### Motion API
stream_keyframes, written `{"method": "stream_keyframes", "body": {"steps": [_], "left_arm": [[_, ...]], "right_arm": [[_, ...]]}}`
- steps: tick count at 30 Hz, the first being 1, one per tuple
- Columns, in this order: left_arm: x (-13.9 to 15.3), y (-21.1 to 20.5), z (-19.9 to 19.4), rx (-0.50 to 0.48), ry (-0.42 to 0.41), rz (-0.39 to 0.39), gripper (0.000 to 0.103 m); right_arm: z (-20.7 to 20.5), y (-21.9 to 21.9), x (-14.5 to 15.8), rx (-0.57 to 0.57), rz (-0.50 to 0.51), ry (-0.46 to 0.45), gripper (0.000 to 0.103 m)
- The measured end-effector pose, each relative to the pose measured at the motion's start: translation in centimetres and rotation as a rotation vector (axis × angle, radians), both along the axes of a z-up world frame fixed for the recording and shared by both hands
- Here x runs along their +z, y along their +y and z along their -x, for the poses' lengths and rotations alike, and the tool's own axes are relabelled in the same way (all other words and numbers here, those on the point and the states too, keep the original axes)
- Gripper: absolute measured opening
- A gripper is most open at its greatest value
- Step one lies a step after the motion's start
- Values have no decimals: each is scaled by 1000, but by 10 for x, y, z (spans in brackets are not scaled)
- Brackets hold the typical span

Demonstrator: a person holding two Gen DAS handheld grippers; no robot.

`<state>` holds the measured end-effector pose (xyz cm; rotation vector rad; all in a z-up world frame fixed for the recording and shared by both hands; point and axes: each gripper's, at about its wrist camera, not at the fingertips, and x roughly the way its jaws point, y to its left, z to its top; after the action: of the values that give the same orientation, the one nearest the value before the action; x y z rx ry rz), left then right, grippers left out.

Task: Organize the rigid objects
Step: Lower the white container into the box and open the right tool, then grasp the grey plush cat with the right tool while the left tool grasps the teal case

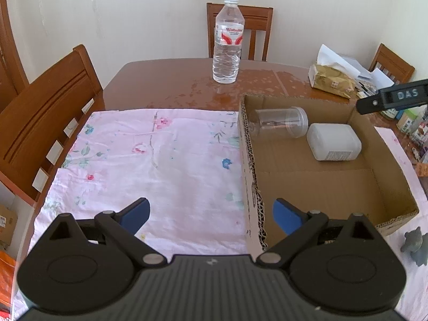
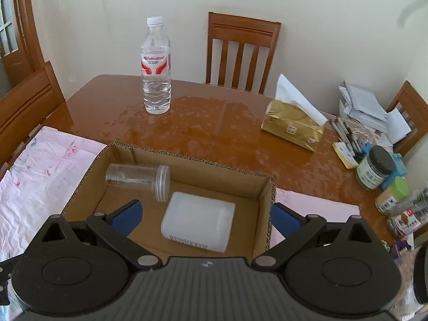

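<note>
1. Fingers (image 1: 135, 214) on the left gripper (image 1: 211, 215) are spread wide with nothing between them, hovering over the pink floral cloth (image 1: 149, 155) right next to the cardboard box (image 1: 248, 160). The right gripper (image 2: 204, 215) is just as wide and empty, hanging above the box (image 2: 264, 214) itself.

2. Two things are already in the box: a clear jar (image 2: 139, 178) on its side at the far end, and a white tub (image 2: 198, 220) touching its lid end.

3. My guess is the water bottle (image 1: 227, 40) is next. It's standing upright, well apart from the box, on the far part of the bench (image 2: 214, 128).

4. Tip for that grab: go for the lower body below the label, squeeze gently since thin plastic will flex, and lay it down in the bare near half of the box so it doesn't knock the jar.

5. Bench top looks glossy and blotchy, maybe slick. Wooden chairs (image 2: 240, 50) sit around it against a plain pale wall, with a tissue pack (image 2: 291, 128), papers and small jars crowding the right edge.
</note>
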<state>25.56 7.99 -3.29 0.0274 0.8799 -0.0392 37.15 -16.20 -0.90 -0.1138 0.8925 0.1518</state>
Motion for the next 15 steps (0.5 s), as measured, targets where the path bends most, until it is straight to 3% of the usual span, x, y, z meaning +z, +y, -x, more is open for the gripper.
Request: {"method": "stream_keyframes", "body": {"steps": [10, 15], "left_arm": [[-1, -13, 23, -5, 10, -29, 98], [-6, -19, 45, 46, 28, -47, 98]], "right_arm": [[67, -28, 7, -54, 20, -39, 103], [105, -50, -2, -75, 7, -38, 103]]}}
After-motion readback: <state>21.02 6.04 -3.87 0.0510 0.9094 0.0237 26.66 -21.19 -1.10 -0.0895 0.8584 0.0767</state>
